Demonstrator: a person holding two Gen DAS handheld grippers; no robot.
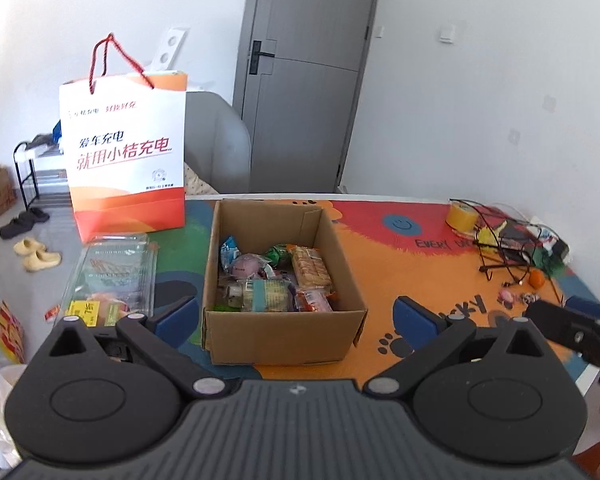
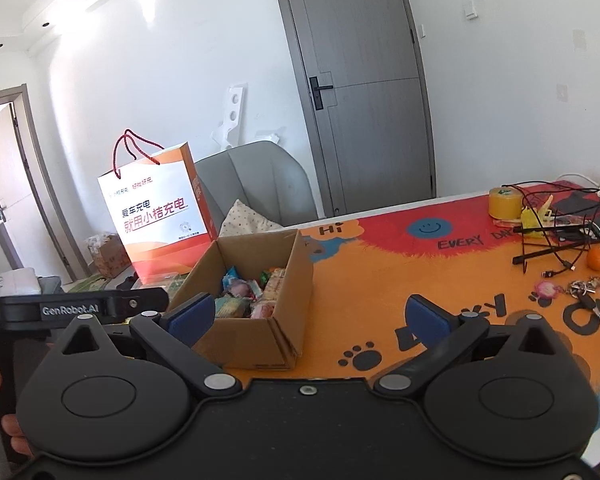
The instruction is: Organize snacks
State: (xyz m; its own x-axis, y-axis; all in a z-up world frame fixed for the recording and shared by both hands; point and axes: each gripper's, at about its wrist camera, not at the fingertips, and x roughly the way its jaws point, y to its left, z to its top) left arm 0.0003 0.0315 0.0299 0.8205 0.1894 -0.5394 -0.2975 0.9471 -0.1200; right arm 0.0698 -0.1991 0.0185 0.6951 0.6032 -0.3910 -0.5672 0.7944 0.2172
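An open cardboard box [image 1: 284, 334] [image 2: 256, 340] stands on the colourful table mat, filled with several wrapped snacks [image 1: 274, 276] [image 2: 252, 292]. My left gripper [image 1: 296, 314] is open, its blue pads wide apart in front of the box and level with its front wall, holding nothing. My right gripper [image 2: 310, 314] is also open and empty, its left pad [image 2: 190, 314] by the box's near left corner and its right pad over the bare mat. A clear plastic snack tray [image 1: 112, 276] lies left of the box. Each gripper's black body shows at the edge of the other's view.
A white and orange paper bag [image 1: 126, 156] [image 2: 162, 216] stands behind the tray. At the table's right end lie a yellow tape roll [image 1: 462, 214] [image 2: 504, 202], tangled cables [image 2: 556, 236], a small orange [image 2: 596, 258] and keys [image 2: 584, 292]. A grey chair and door stand beyond.
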